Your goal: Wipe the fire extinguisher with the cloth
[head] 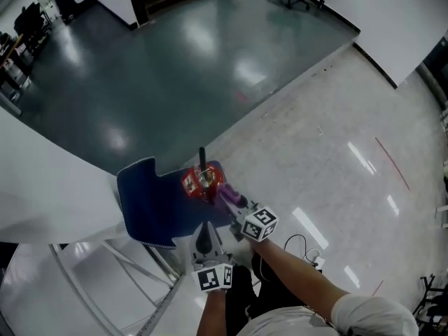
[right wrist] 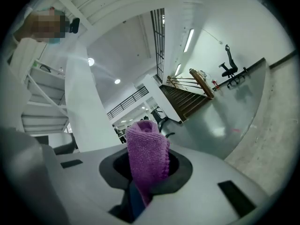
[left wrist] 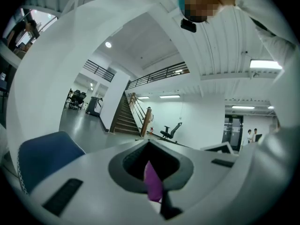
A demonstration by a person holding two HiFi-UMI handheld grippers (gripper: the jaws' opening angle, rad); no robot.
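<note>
While the right gripper clamps the cloth beside the extinguisher and the left gripper pinches a purple sliver, wiping seems underway, needing downward strokes next.

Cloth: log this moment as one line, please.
right gripper shut on purple cloth | left gripper: purple sliver at jaws, grip unclear | fire extinguisher at blue pad, cloth beside it, contact unclear

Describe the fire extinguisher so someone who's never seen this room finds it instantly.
Find the dark blue mat beside the white curved wall. The fire extinguisher stands at its right edge. It is the only red thing there, a black stem rising from it, with the purple cloth just right of it.
</note>
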